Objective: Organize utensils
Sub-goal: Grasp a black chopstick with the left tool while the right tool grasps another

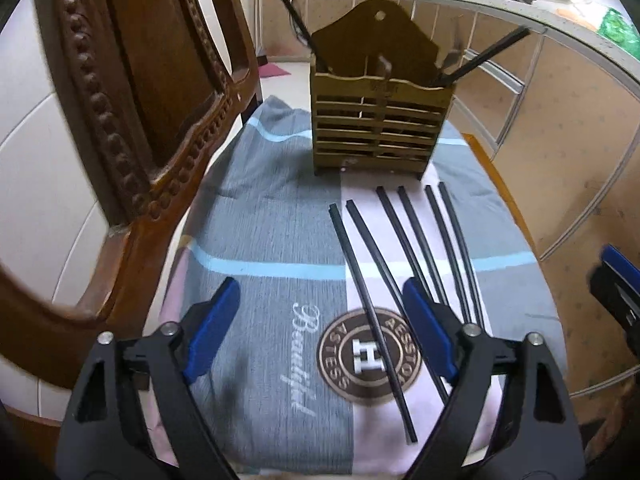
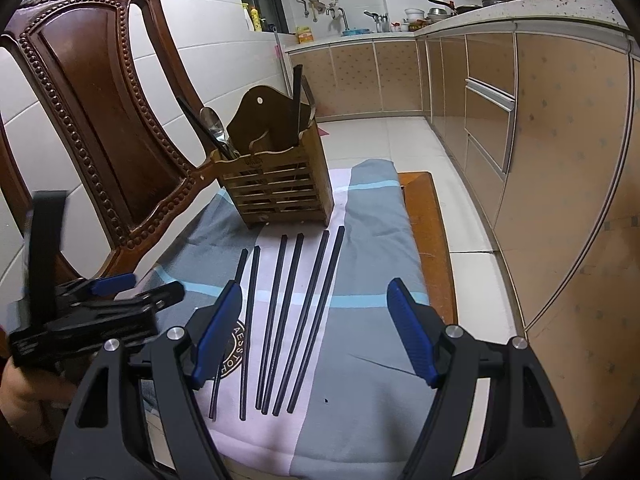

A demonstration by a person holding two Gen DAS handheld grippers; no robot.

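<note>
Both the left gripper (image 1: 322,332) and right gripper (image 2: 316,332) are hovering with fingers apart, holding nothing. Six chopsticks (image 2: 280,320) are lying close together mid-cloth (image 1: 256,208), risking a double pickup. Beyond, the holder (image 1: 380,128) is standing near the cloth's far edge, risking tipping.

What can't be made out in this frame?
- Holder contents: slats hide the lower ends, both views.
- Near ends of some chopsticks: covered by the left gripper, left view.
- Right gripper in left view: cut by the edge, blurred.
- Counter clutter: too small.
</note>
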